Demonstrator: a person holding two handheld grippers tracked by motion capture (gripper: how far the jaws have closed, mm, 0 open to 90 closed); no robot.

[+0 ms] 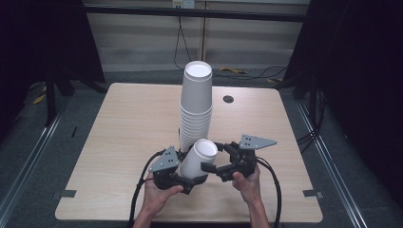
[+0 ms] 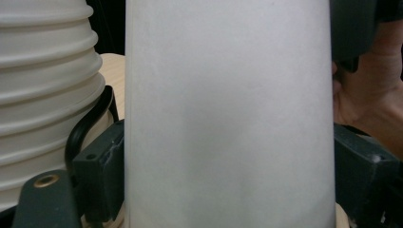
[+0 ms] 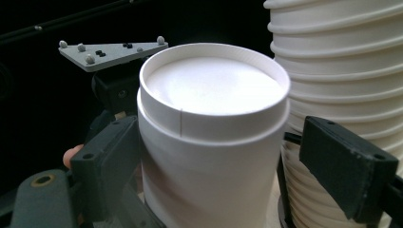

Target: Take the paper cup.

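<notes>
A pale wooden desk (image 1: 119, 142) with rounded corners carries a tall stack of upturned white paper cups (image 1: 196, 104), standing at the middle and leaning slightly. Just in front of it, at the near edge, a single white paper cup (image 1: 198, 158) is held off the desk, bottom end up and tilted toward the right, its long axis running from the lower left up to the right.

The left gripper (image 1: 183, 175) has its jaws pressed on the lower, wider part of this cup; in the left gripper view the cup wall (image 2: 228, 118) stands between the two black jaws with no gap at either side. The right gripper (image 1: 212, 167) reaches in from the right near the cup's upturned base (image 3: 214, 85); its left jaw lies against the wall, its right jaw stands apart, so it is open around the cup, not clamping. The stack (image 3: 342, 71) sits just beyond that right jaw.

My judgement: the right jaws need only close across the cup's axis to take it, minding the stack.
</notes>
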